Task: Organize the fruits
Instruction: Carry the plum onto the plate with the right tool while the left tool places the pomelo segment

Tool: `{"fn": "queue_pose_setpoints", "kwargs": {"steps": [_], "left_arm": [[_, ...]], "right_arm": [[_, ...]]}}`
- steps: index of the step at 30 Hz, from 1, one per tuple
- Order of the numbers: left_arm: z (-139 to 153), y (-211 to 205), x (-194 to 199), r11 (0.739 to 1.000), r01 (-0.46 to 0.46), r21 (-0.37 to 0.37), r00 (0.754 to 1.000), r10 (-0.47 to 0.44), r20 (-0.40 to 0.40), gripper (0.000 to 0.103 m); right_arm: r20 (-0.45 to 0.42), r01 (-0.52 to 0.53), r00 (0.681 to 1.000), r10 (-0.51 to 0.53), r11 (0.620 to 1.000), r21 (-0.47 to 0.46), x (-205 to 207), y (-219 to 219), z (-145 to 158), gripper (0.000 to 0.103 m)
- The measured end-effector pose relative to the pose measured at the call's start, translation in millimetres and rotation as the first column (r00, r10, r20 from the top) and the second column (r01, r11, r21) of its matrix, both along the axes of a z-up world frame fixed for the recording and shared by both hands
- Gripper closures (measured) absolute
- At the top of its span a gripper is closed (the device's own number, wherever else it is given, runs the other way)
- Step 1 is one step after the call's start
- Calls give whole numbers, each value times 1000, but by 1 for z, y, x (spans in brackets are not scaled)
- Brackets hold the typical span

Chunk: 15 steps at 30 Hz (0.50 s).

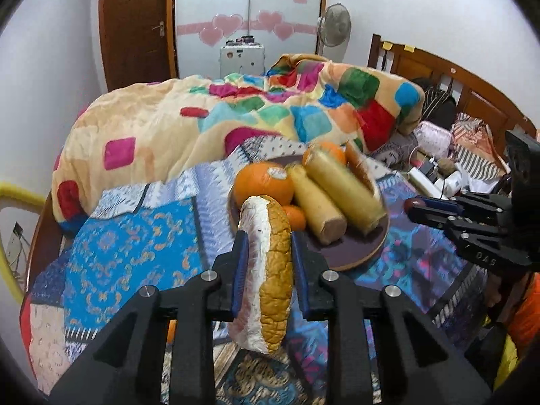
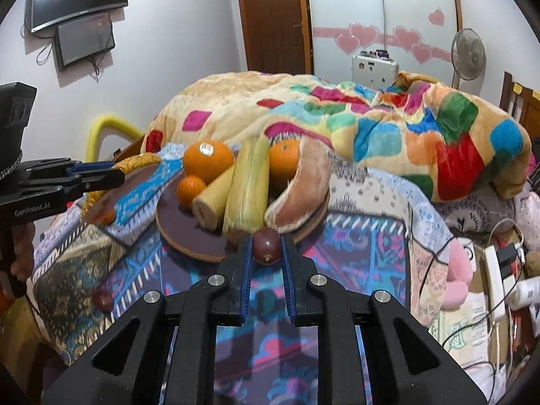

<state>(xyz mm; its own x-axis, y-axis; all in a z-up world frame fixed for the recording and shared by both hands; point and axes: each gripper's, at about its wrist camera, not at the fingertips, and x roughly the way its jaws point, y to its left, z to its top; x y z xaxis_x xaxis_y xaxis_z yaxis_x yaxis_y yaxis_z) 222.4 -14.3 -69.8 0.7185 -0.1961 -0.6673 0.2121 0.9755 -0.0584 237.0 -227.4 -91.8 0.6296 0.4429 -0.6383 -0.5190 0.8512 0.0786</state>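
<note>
Left gripper (image 1: 266, 253) clamps pomelo peel (image 1: 266, 276); right gripper (image 2: 266, 253) clamps passion fruit (image 2: 266, 246), round only there.

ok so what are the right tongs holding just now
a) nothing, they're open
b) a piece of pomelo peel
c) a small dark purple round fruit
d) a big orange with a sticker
c: in the right wrist view the right tongs are shut on the small dark purple fruit, just in front of the plate; the pomelo peel is in the left tongs.
</note>
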Motion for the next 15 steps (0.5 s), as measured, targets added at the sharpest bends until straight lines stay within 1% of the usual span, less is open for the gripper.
{"fn": "queue_pose_setpoints", "kwargs": {"steps": [6,11,15], "left_arm": [[12,-16,20,1000,12,-17,999,-12,38,78],[16,-28,37,1000,18,-19,999,-17,46,78],[16,-38,50,1000,12,9,998,-12,59,80]], "right_arm": [[23,2,1000,-2,1000,7,17,7,7,88],[33,8,999,-8,1000,-6,33,13,8,88],[36,10,999,-9,1000,-15,43,17,8,88]]}}
